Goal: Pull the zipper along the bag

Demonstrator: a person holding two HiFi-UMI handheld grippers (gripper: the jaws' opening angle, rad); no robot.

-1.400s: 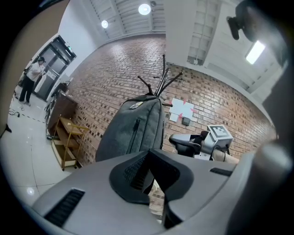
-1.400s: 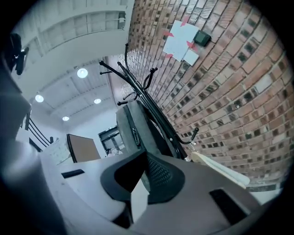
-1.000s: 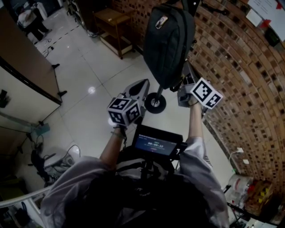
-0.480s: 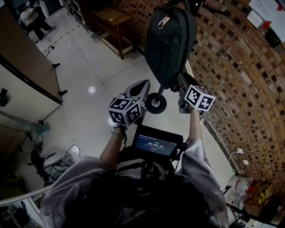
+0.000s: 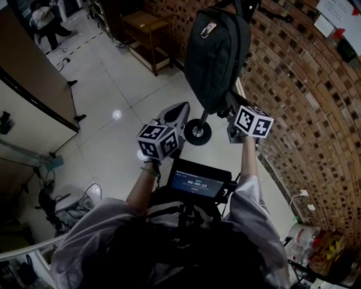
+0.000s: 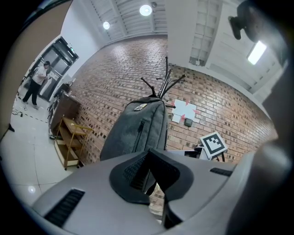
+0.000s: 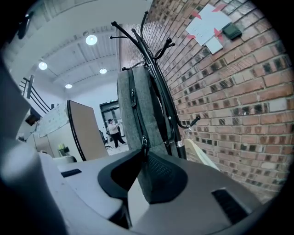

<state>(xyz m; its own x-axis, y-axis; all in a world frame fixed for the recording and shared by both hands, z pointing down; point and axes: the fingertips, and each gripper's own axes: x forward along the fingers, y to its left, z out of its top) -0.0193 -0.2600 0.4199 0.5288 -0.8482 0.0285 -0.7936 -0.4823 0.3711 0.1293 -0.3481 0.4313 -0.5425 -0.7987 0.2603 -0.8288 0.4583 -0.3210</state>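
A dark grey backpack (image 5: 217, 56) hangs from a black coat rack (image 7: 156, 69) against the brick wall. In the right gripper view its side zipper runs down to a small pull (image 7: 144, 140). My right gripper (image 5: 231, 106) sits at the bag's lower right edge. Its jaws have just been closing, and that pull dips into the top of them (image 7: 142, 156); they look shut on it. My left gripper (image 5: 179, 108) hovers left of the bag and short of it, pointing level. Its jaws (image 6: 154, 183) show a narrow gap with nothing in it.
The brick wall (image 5: 304, 101) runs close along the right. A wooden shelf unit (image 5: 144, 28) stands behind and left of the bag. The rack's round foot (image 5: 197, 131) sits on the white tiled floor (image 5: 113, 84). A person (image 5: 42, 14) stands far off.
My right gripper has dropped a little and rolled, its marker cube now facing more toward me. The left gripper has stayed put.
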